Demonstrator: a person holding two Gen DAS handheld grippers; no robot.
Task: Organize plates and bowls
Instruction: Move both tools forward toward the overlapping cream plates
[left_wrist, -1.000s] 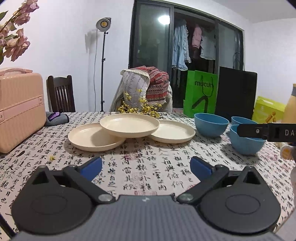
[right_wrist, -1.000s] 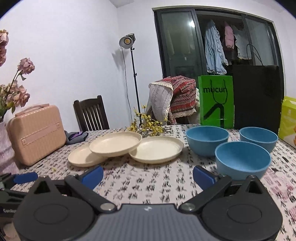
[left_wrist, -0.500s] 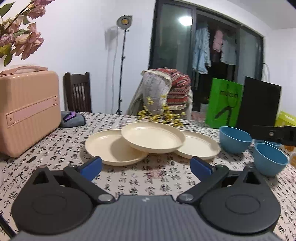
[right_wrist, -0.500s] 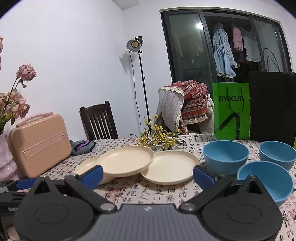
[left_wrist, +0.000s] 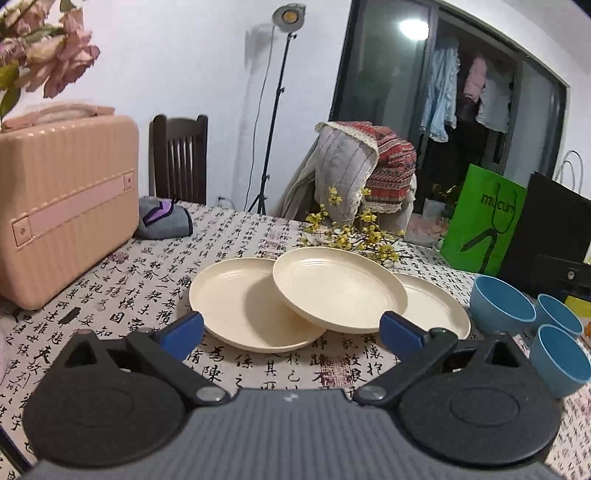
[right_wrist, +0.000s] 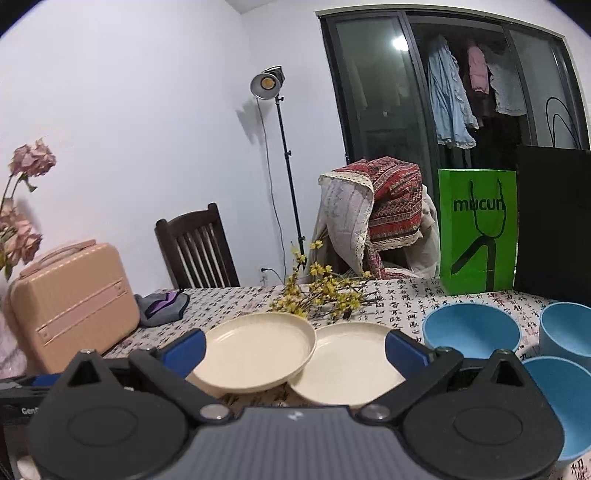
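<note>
Three cream plates lie on the patterned tablecloth. The middle plate (left_wrist: 338, 290) rests tilted across the left plate (left_wrist: 240, 310) and the right plate (left_wrist: 432, 308). Three blue bowls (left_wrist: 500, 308) stand to their right; in the right wrist view the nearest bowl (right_wrist: 471, 328) is right of the plates (right_wrist: 255, 350). My left gripper (left_wrist: 291, 330) is open and empty, just short of the plates. My right gripper (right_wrist: 293, 347) is open and empty, its jaws framing the middle and right plates (right_wrist: 351, 369).
A pink case (left_wrist: 62, 199) stands at the table's left. A grey pouch (left_wrist: 162, 219) and yellow flower sprigs (left_wrist: 354, 232) lie behind the plates. A green bag (left_wrist: 480, 225) and a black bag (left_wrist: 554, 236) stand at the back right. Chairs sit beyond the table.
Both grippers have moved forward toward the plates, which now look larger and closer. The left view has swung so the plates sit between its jaws. Both stay open.
</note>
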